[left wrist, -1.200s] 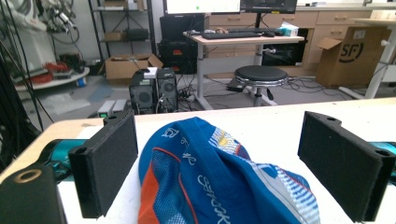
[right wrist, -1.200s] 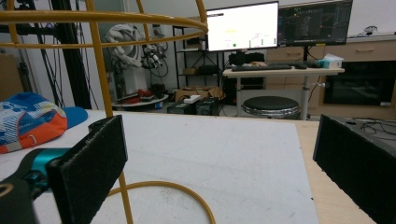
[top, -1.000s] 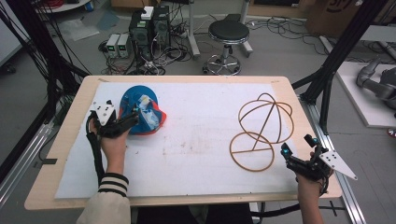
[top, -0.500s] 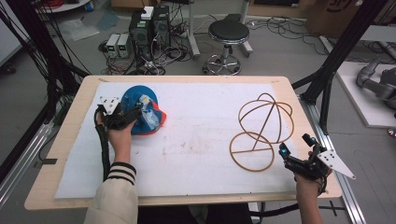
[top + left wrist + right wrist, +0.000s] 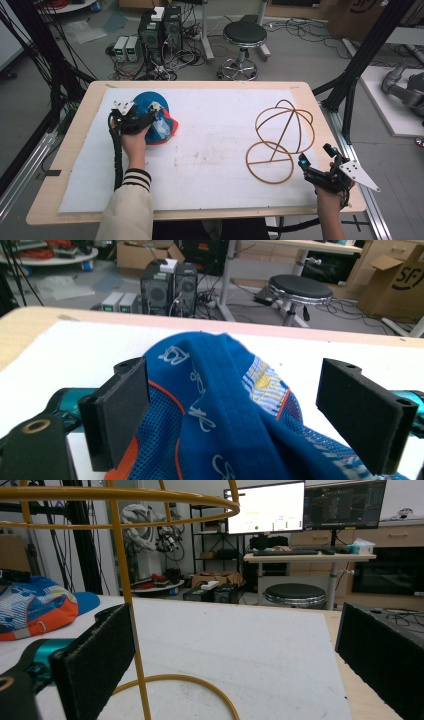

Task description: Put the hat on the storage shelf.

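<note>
light: even, bright, from overhead | shadows: soft, faint on the worktop (image 5: pixel 210 165) | glare: monitor (image 5: pixel 264 507) at top of right gripper view blown out | blur: near jaws soft, high view kinda grainy

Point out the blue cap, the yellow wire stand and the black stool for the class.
blue cap (image 5: pixel 220 390), left gripper view, on its blue crown.
yellow wire stand (image 5: pixel 270 160), high view, on its ring-shaped base.
black stool (image 5: pixel 244 34), high view, on its seat.

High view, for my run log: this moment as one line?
left gripper: open, over blue fabric cap | right gripper: open, beside yellow wire frame | white mat
</note>
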Available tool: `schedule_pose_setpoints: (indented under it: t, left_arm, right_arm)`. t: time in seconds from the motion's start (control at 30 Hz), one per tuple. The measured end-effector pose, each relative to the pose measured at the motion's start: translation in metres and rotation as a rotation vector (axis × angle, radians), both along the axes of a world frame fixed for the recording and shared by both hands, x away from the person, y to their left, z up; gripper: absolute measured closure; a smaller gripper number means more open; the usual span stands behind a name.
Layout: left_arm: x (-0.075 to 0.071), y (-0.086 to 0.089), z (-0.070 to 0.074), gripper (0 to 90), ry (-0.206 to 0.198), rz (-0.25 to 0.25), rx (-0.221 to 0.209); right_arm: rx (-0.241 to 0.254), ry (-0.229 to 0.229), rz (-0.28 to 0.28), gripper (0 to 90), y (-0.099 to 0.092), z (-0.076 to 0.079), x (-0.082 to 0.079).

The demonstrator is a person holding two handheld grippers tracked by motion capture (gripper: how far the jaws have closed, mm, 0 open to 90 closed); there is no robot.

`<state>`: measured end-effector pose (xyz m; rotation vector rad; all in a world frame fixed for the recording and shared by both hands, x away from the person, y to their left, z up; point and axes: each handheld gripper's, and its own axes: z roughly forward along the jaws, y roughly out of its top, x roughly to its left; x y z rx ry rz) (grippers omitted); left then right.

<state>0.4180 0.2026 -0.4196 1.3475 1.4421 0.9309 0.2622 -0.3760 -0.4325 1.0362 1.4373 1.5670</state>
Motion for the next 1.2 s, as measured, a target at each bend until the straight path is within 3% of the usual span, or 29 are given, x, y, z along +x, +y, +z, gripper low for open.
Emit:
schedule_pose_setpoints:
  t: [0.13,0.2,0.47,0.5,0.53,0.57,0.6,0.8,0.9,1.07,1.2]
  left_arm:
    - [0.002,0.000,-0.002,25.7,-0.006,-0.002,0.008]
    - [0.002,0.001,-0.003,29.7,-0.001,-0.006,-0.009]
    - [0.005,0.001,-0.007,45.5,0.038,-0.007,-0.023]
    - [0.006,0.000,-0.008,56.4,0.045,-0.013,-0.034]
    - [0.006,0.000,-0.008,56.4,0.048,-0.016,-0.039]
    - [0.006,0.000,-0.009,63.0,0.055,-0.019,-0.047]
    - [0.006,0.000,-0.010,63.0,0.062,-0.025,-0.053]
    - [0.007,0.001,-0.012,83.3,0.091,-0.029,-0.073]
    - [0.007,0.001,-0.012,87.3,0.098,-0.038,-0.075]
    - [0.005,0.000,-0.009,87.8,0.072,-0.043,-0.067]
    - [0.000,-0.001,0.000,87.9,-0.002,-0.060,-0.091]
  right_arm:
    - [0.003,0.004,-0.001,2.6,0.000,-0.001,0.000]
    - [0.002,0.000,-0.003,2.6,0.000,0.000,0.000]
    - [0.006,0.001,-0.004,2.7,0.000,0.000,0.000]
    - [0.006,0.002,-0.003,2.7,0.000,0.000,0.000]
    - [0.006,0.002,-0.003,2.7,0.000,0.000,0.000]
    - [0.008,0.002,-0.002,2.7,0.000,0.000,0.000]
    - [0.008,0.002,-0.002,2.7,0.000,0.000,0.000]
    - [0.008,0.003,0.000,2.7,0.000,-0.001,0.000]
    - [0.007,0.002,0.003,2.7,0.000,-0.001,0.001]
    - [0.010,0.005,0.005,2.7,0.001,-0.001,0.000]
    - [0.011,0.005,0.005,2.7,0.001,-0.001,0.001]
